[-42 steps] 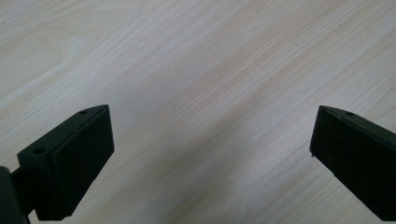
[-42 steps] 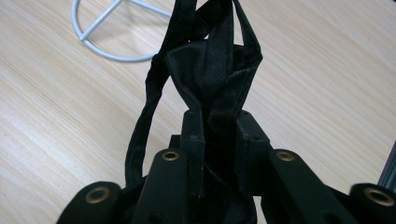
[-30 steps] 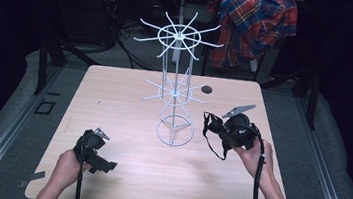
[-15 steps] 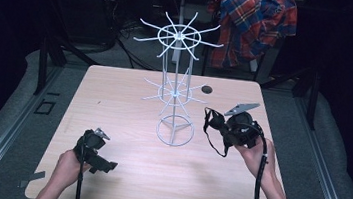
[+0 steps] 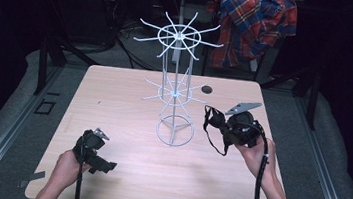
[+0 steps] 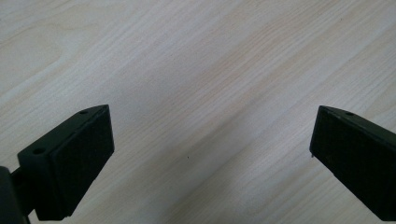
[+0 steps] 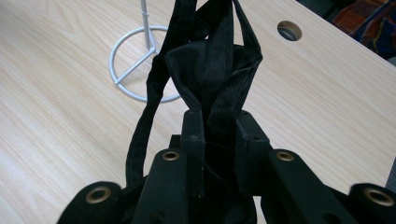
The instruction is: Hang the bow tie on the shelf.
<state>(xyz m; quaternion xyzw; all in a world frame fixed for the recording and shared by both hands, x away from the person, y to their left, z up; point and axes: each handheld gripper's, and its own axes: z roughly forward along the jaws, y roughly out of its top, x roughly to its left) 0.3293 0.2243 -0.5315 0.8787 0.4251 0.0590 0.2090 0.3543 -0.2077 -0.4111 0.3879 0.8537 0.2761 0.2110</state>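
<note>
A black strap pouch [image 7: 212,65] is clamped between the closed jaws of the right gripper [image 5: 217,120], right of centre in the high view, just beside the white wire rack [image 5: 178,92]. At lower left, the left gripper [image 6: 210,154] is held wide open and empty over the desk [image 5: 126,124].

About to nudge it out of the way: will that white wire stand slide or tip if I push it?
The white wire stand looks tall and thin on a small ring base, so a high push probably tips it. Its open wire build suggests it is light; pushed low, it likely slides on the smooth wooden table.
</note>
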